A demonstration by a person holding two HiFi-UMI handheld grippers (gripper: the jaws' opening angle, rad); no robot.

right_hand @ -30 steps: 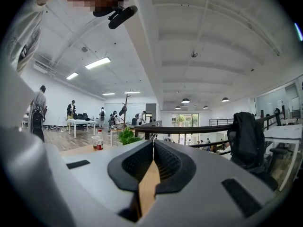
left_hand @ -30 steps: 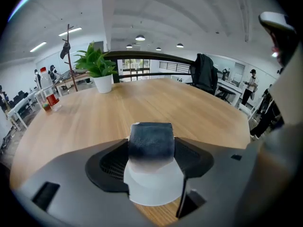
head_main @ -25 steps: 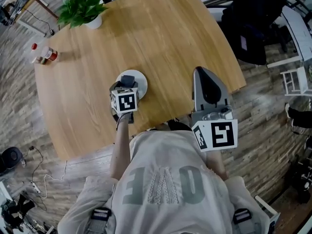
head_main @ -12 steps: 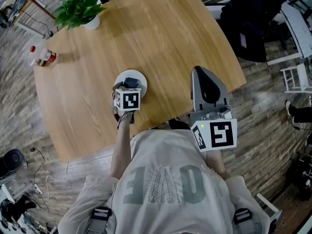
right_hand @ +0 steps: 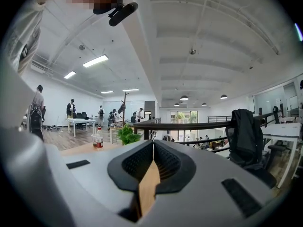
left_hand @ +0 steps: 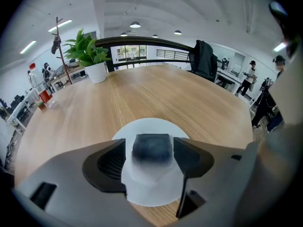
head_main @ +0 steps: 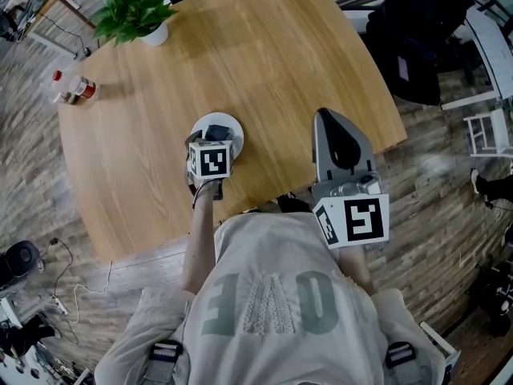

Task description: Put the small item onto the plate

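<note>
A small dark block (left_hand: pixel 151 148) sits between the jaws of my left gripper (left_hand: pixel 150 150), which is shut on it just over the white plate (left_hand: pixel 150 193). In the head view the plate (head_main: pixel 233 124) lies near the middle of the round wooden table (head_main: pixel 264 62), and the block (head_main: pixel 215 132) shows as a dark patch just ahead of the left gripper (head_main: pixel 211 139). Whether the block touches the plate I cannot tell. My right gripper (head_main: pixel 326 119) hangs over the table's near right edge, and the right gripper (right_hand: pixel 152 145) is shut on nothing, pointing level across the room.
A potted plant (head_main: pixel 133 16) stands at the table's far left edge, with a small bottle (head_main: pixel 75 91) on the left rim. A chair draped with a dark jacket (head_main: pixel 417 38) is beyond the table's right side. The person's torso is close to the near edge.
My left gripper has crept slightly forward and to the right over the plate, with the block still in it. The right gripper has stayed in place.
</note>
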